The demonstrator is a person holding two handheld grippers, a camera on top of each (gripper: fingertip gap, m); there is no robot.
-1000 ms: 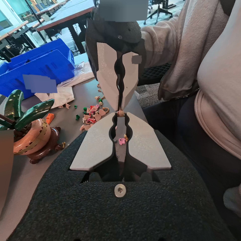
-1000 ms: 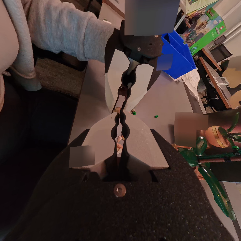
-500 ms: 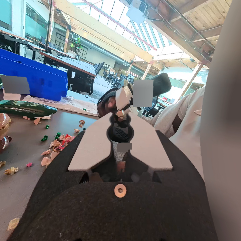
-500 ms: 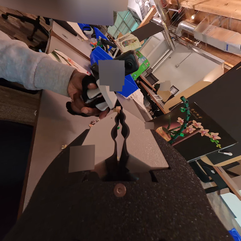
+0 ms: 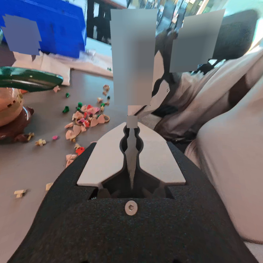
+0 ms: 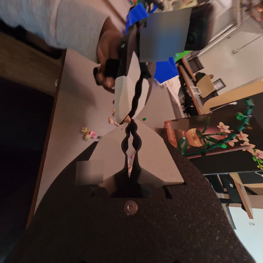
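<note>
My left gripper (image 5: 131, 126) is held above the grey table (image 5: 88, 79), its tips under a blur patch. In the right wrist view it (image 6: 126, 120) comes in from above, shut on a small tan brick piece (image 6: 127, 118), with a hand (image 6: 108, 59) around its handle. My right gripper (image 6: 131, 122) is shut, its tips against that tan piece, so the two grippers meet tip to tip. In the left wrist view only the right gripper's white fingers (image 5: 160, 91) show beside the blur patch. Whether the right gripper pinches anything cannot be seen.
A pile of small pink, red and green brick pieces (image 5: 85, 118) lies on the table. A brick plant in a pink pot (image 5: 8, 111) stands at the left, a blue bin (image 5: 56, 28) and paper sheets (image 5: 54, 64) behind. A dark box with an orchid picture (image 6: 213, 142) stands at the right. Only a small space, under 4 cm, lies between the two pairs of fingers.
Both views have swung back down from the room and ceiling towards the table. The grippers stay tip to tip, with the tan piece still between them.
</note>
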